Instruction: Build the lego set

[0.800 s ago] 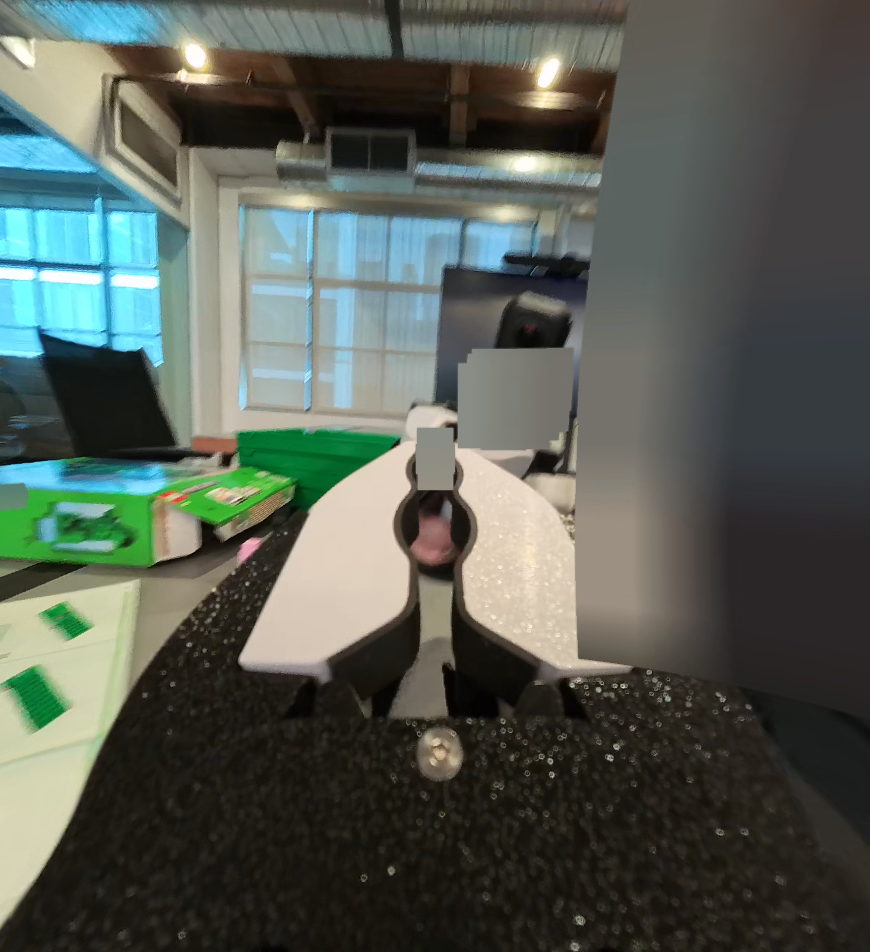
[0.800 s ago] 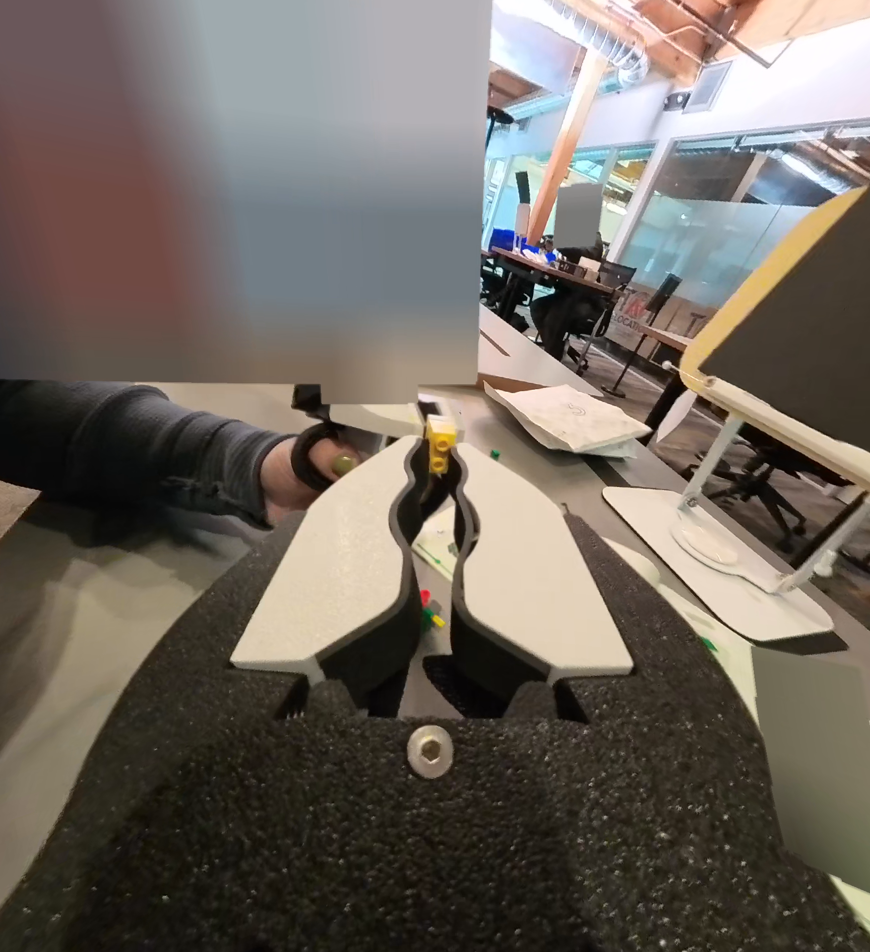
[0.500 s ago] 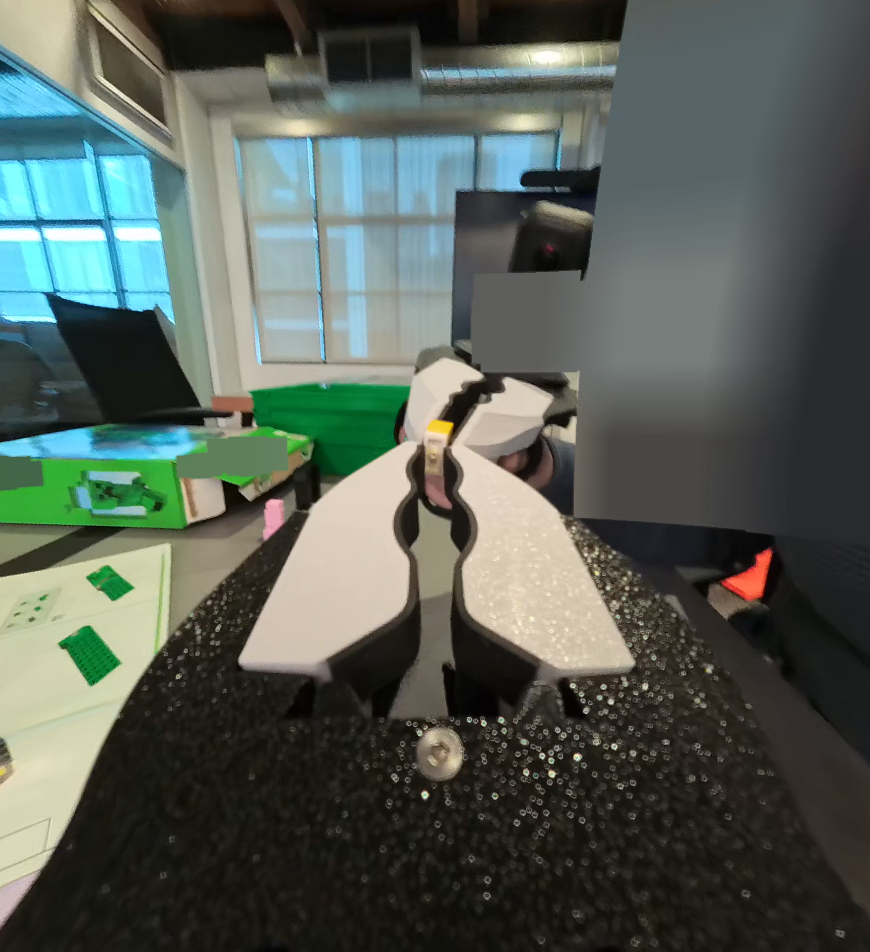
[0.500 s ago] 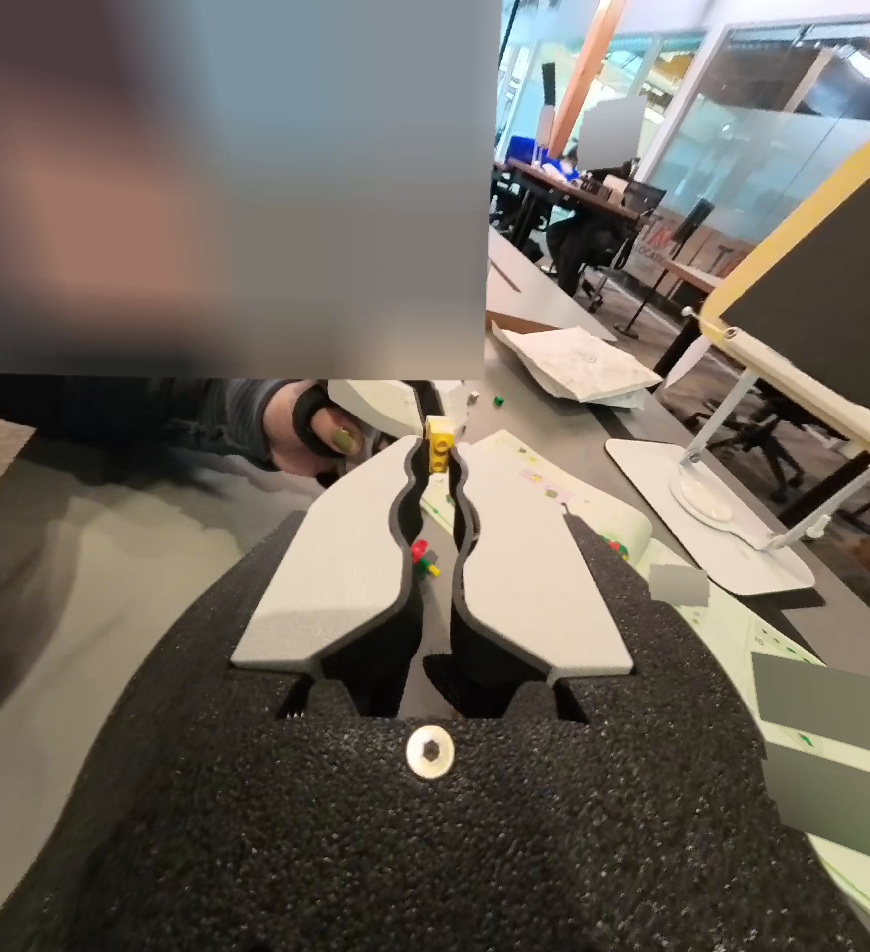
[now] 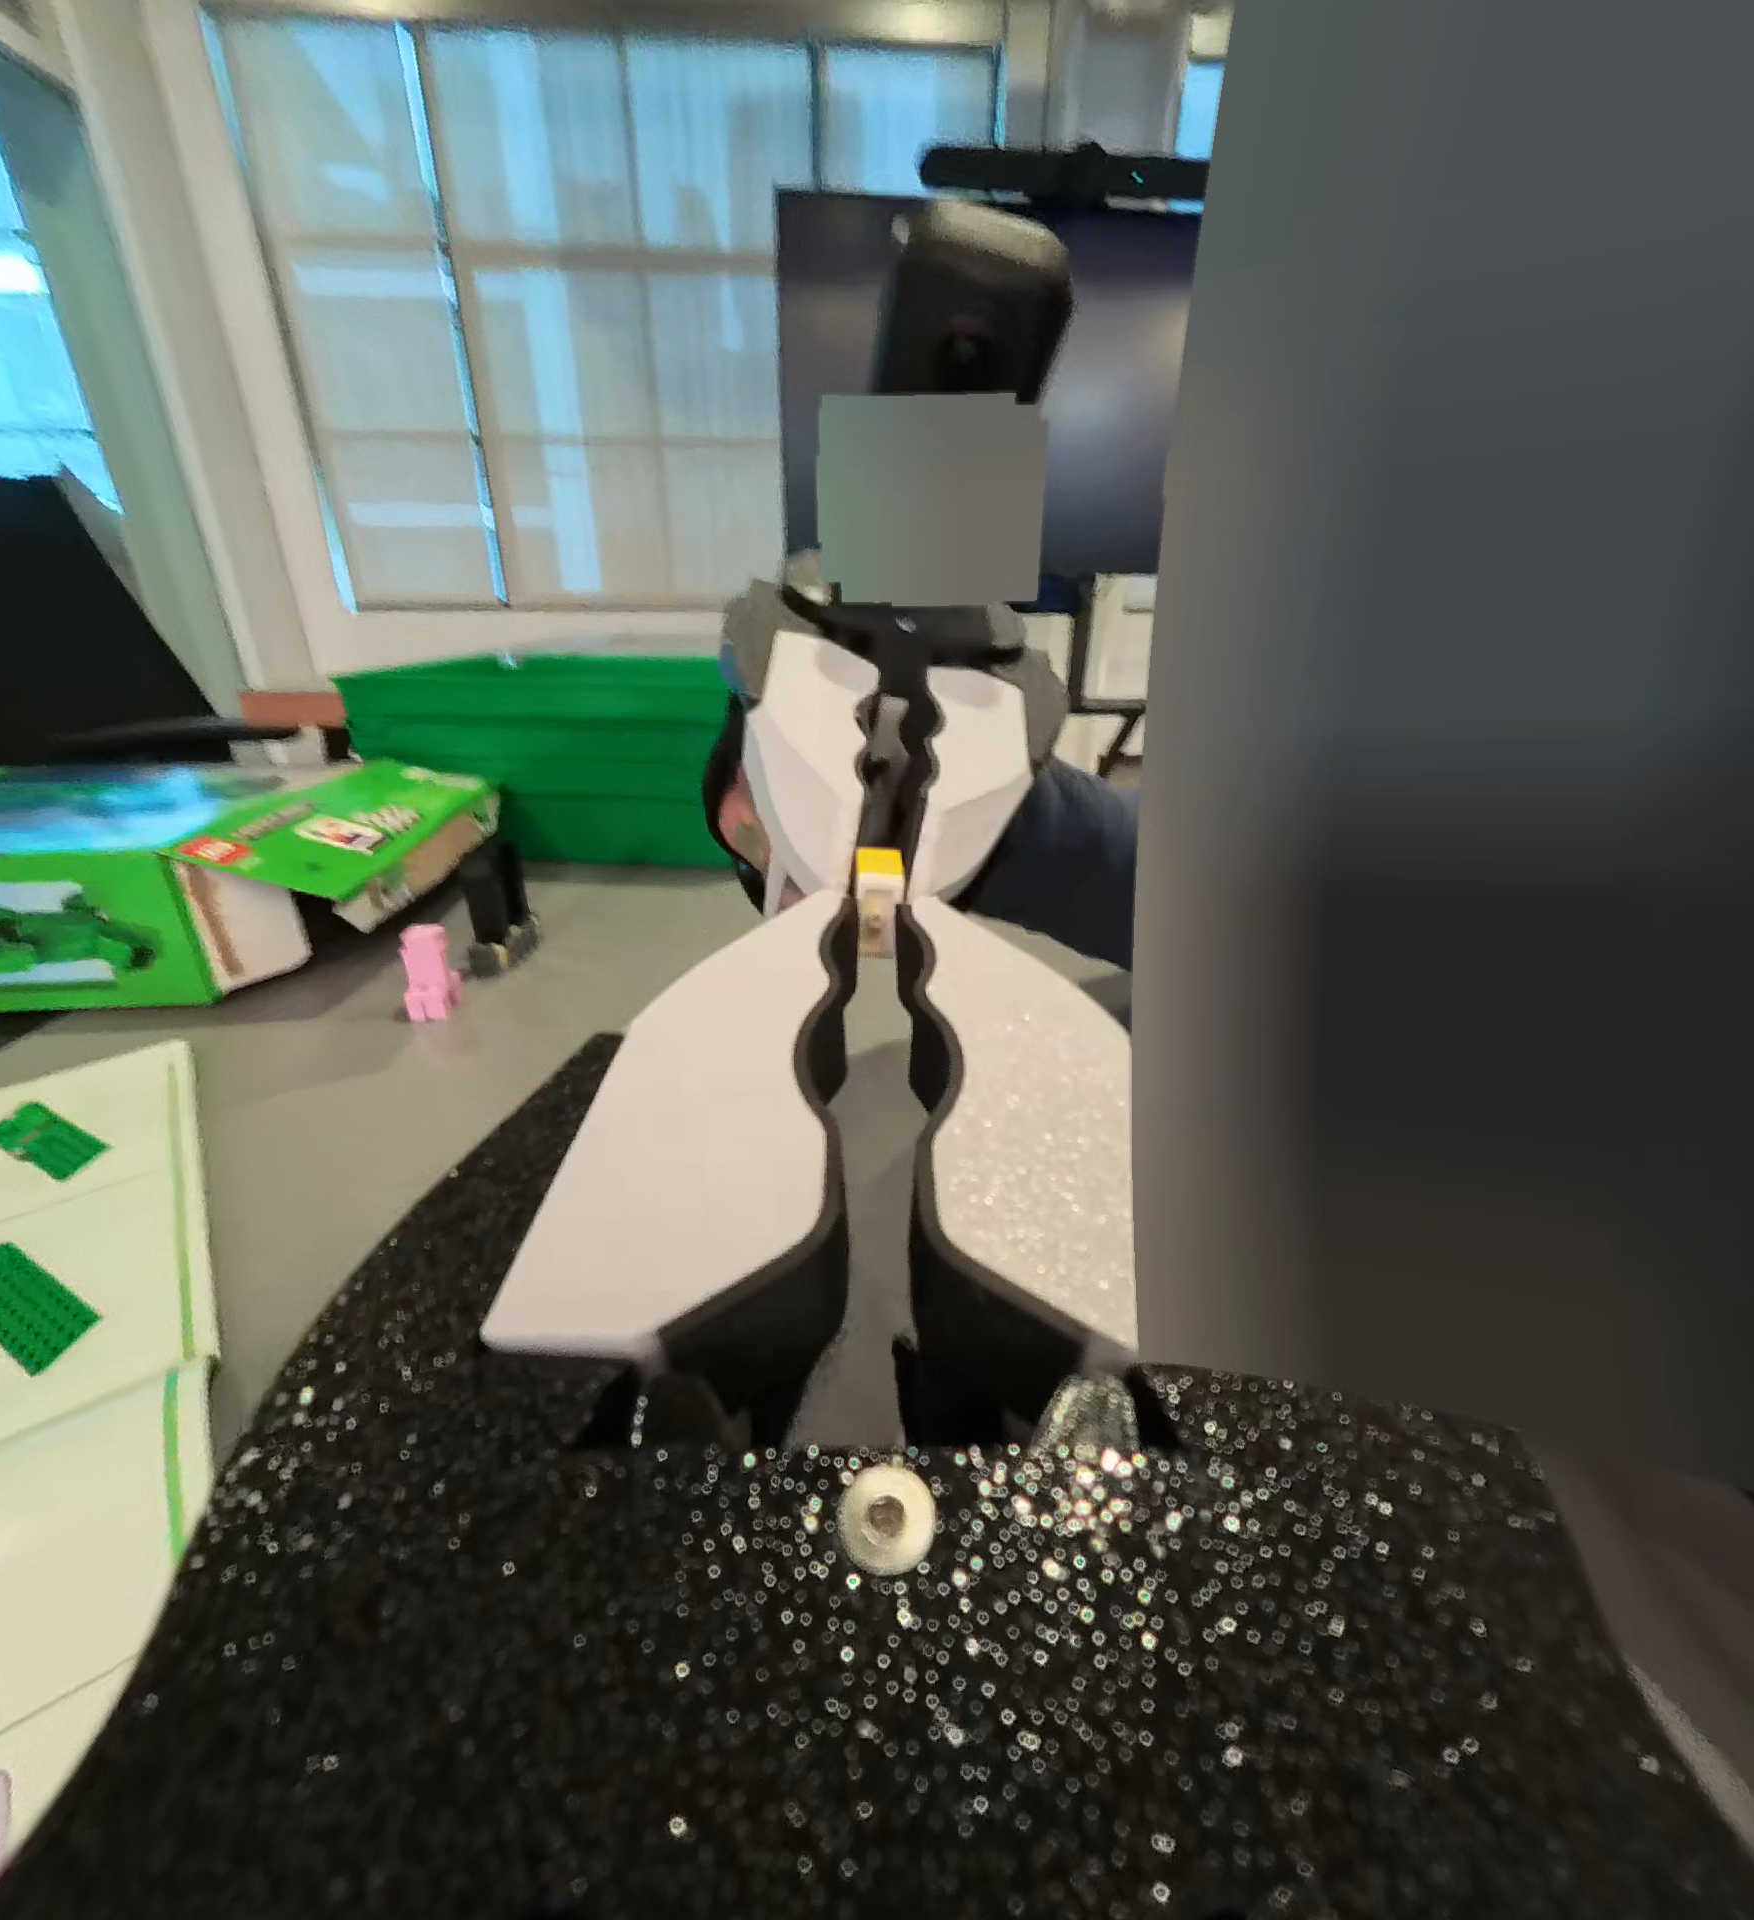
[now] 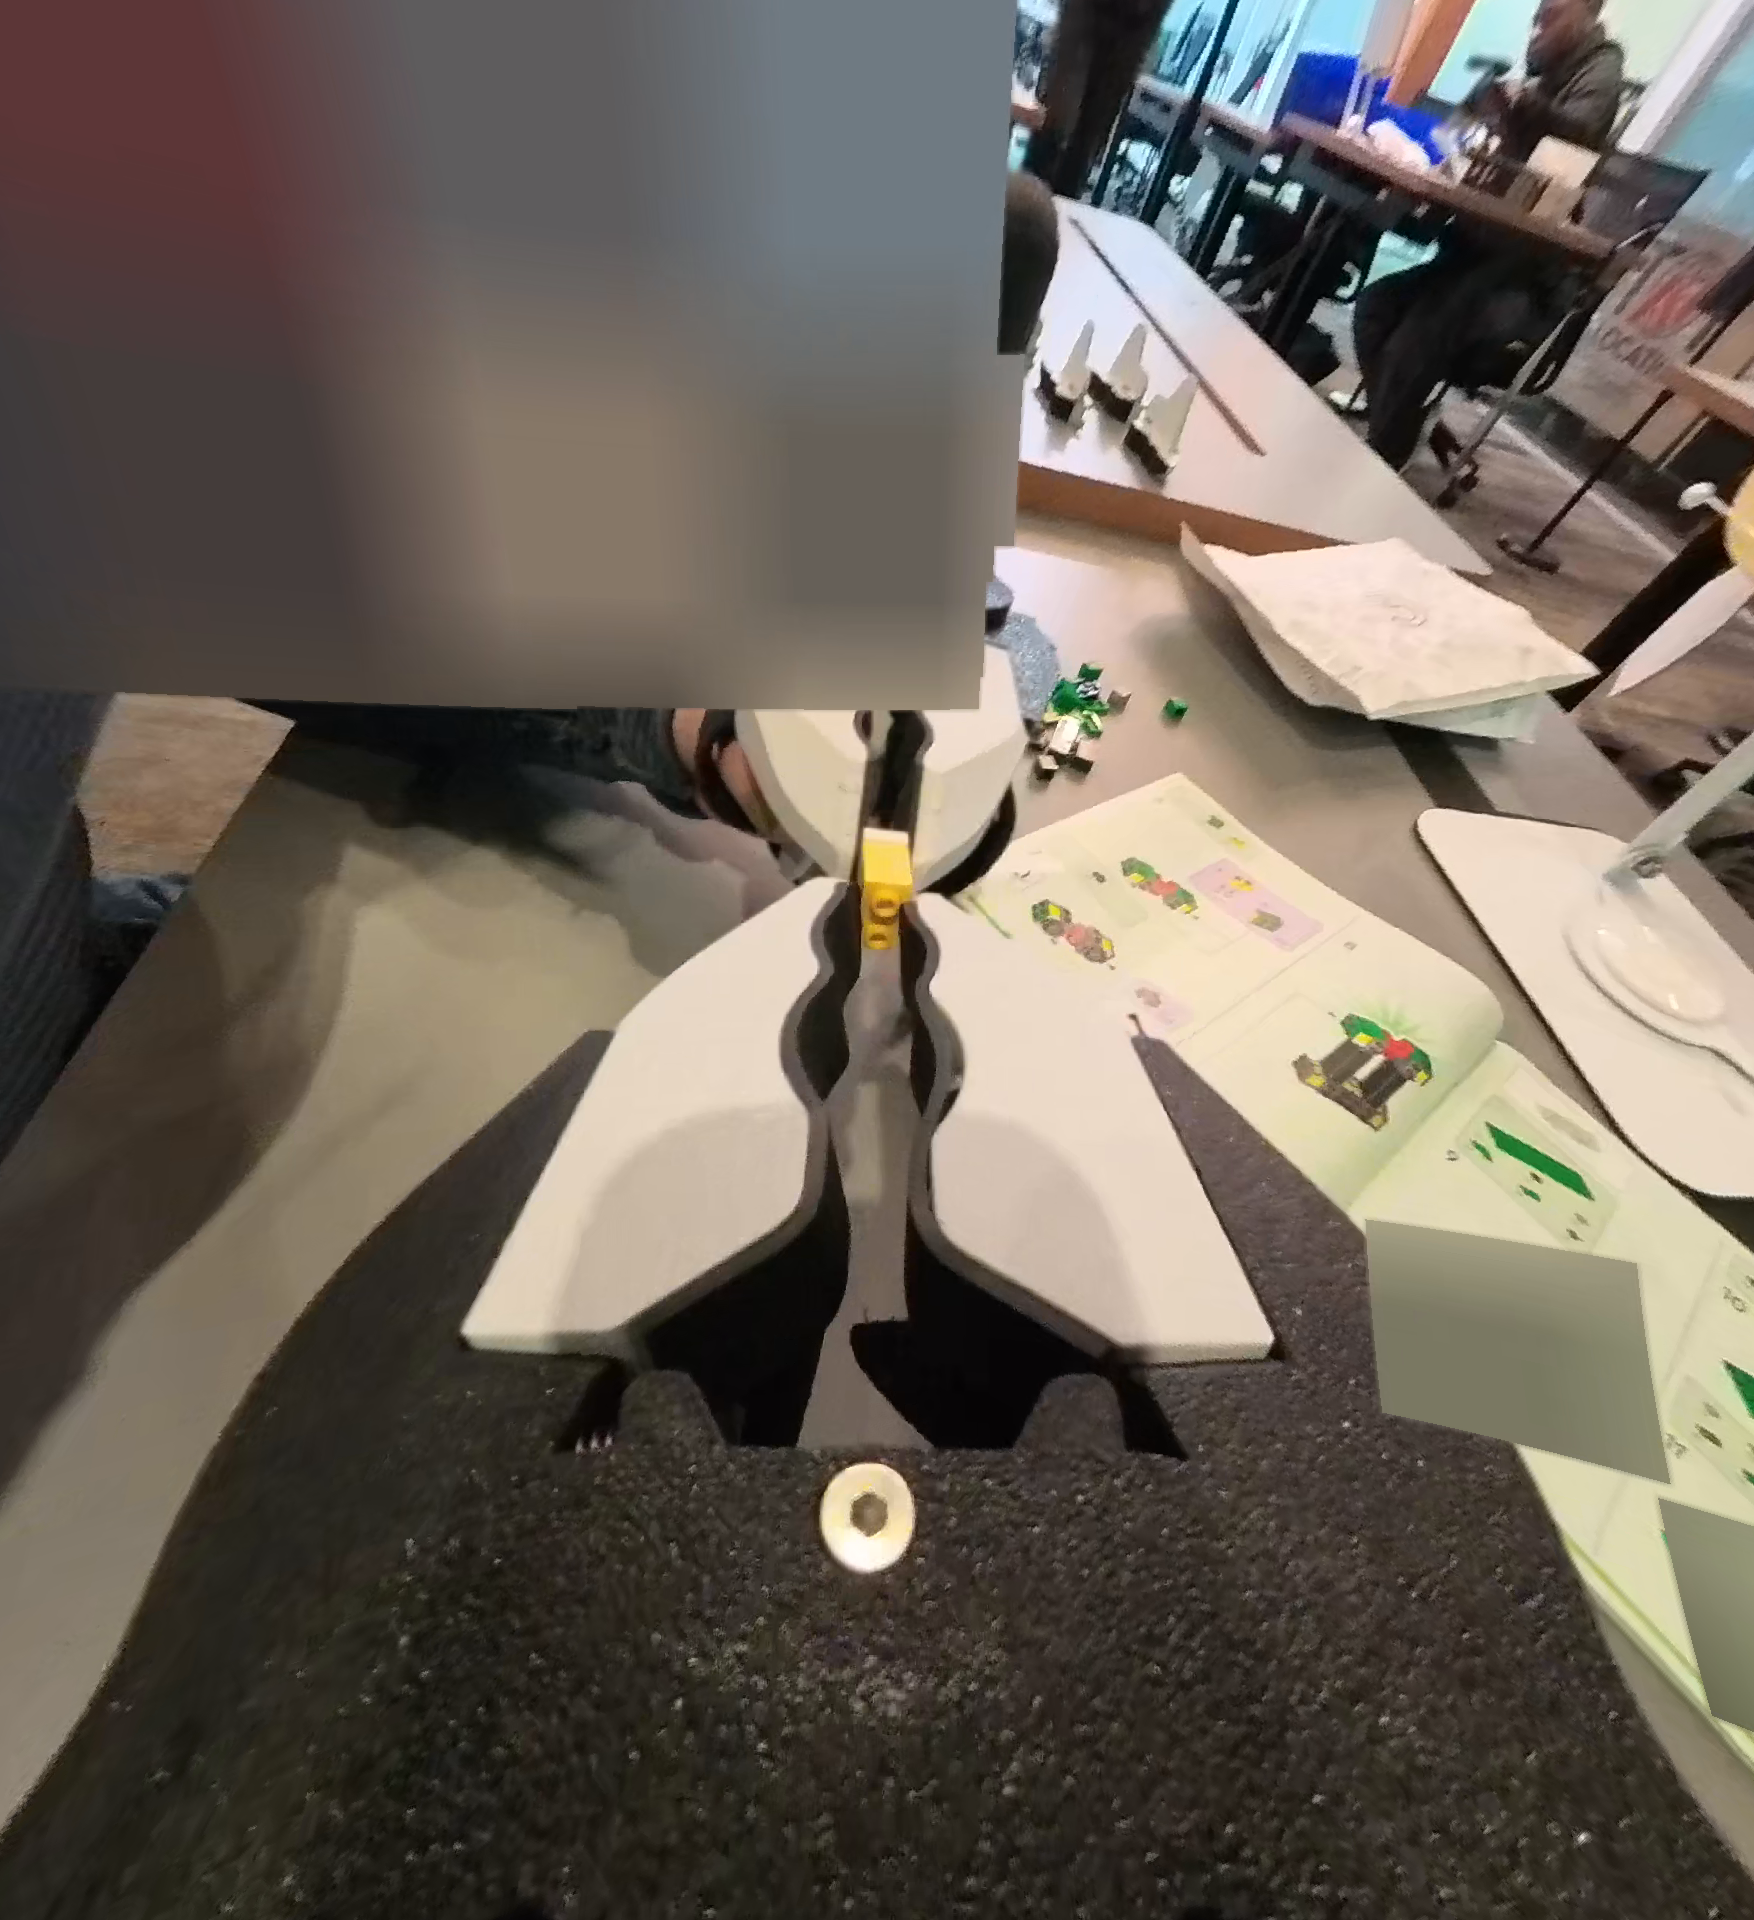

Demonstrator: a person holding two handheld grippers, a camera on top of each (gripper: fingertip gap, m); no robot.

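We hold both grippers tip to tip above the table (image 6: 1112,644). Right gripper (image 6: 883,909) pinches a yellow brick (image 6: 883,894); left gripper (image 5: 878,925) pinches a white piece (image 5: 875,920), its end touching the brick. Manual (image 6: 1268,966) lies right; box (image 5: 125,883) left.

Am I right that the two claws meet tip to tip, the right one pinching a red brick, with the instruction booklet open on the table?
Almost: the brick in the right claw is yellow, not red, as the right wrist view shows. The left claw meets it tip to tip, and the instruction booklet lies open.
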